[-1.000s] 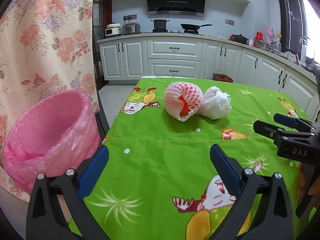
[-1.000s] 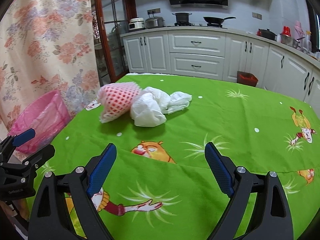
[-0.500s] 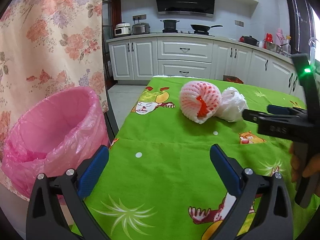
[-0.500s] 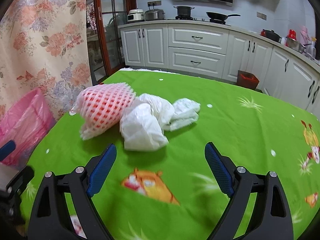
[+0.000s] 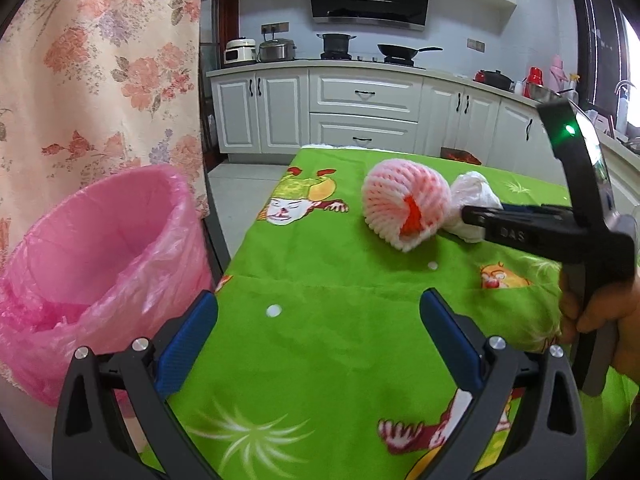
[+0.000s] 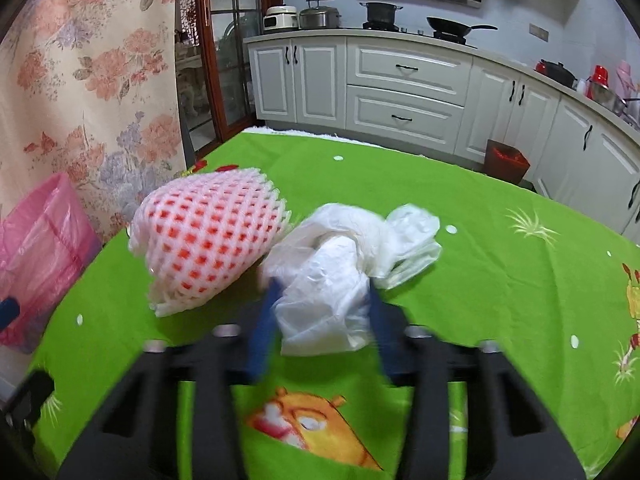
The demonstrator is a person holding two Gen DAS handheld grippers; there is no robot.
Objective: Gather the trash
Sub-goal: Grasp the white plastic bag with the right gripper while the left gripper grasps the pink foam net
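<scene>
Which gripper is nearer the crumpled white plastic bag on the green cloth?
Right. The right gripper has just been closing, its blue pads on either side of the white plastic bag. The left gripper hangs open, well short, near the pink-lined bin.

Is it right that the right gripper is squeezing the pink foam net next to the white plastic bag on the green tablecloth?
Not quite. The right gripper has just been closing, and it is the white plastic bag between its blue fingers, not the pink foam net. The net lies untouched beside the bag on the green tablecloth. The right wrist view shows this.
</scene>
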